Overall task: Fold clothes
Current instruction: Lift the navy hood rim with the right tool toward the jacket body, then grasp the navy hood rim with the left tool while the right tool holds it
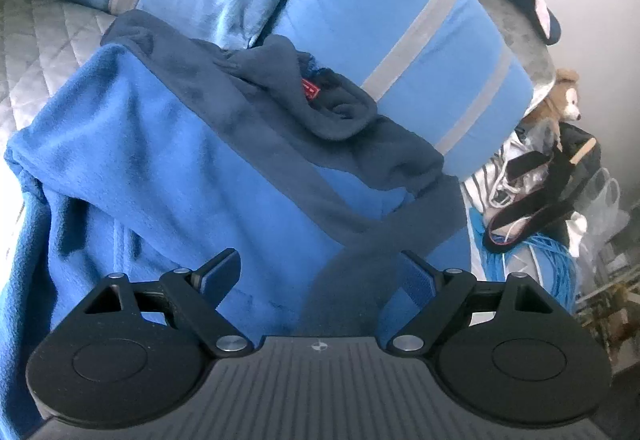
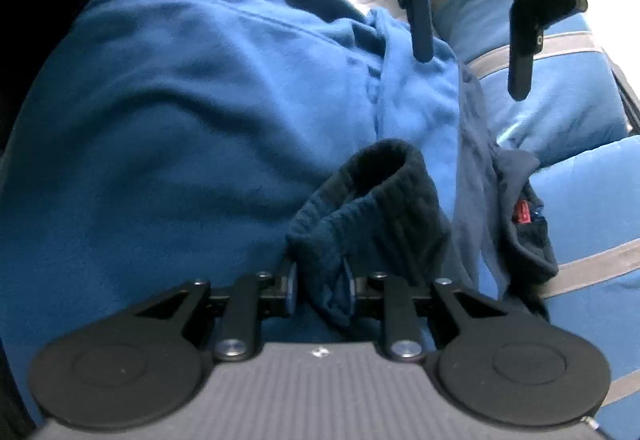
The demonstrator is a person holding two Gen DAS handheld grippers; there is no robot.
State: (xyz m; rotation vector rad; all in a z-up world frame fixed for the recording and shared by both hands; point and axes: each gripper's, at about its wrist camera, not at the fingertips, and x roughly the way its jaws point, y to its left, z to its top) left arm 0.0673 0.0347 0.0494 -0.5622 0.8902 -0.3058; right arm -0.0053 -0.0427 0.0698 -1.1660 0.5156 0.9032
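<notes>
1. Cuff [image 2: 372,199], navy and ribbed, sits clenched between the right gripper's [image 2: 320,290] jaws, bunching up toward 12 o'clock.
2. Left gripper [image 1: 320,272] is released, jaws spread wide over the fleece [image 1: 160,159]; in the right view the same gripper [image 2: 472,67] hangs at 1 o'clock above that fleece [image 2: 180,99], fingers apart.
3. Fleece, bright blue with a navy yoke, lies spread on the bed; its collar [image 1: 320,107] with a red tag [image 1: 310,89] is at 12 o'clock of the left gripper.
4. Pillows [image 1: 400,31], blue with grey stripes, lie beyond the collar.
5. Quilt [image 1: 44,39] shows at 10 o'clock; a plush toy [image 1: 560,95] sits at 2 o'clock.
</notes>
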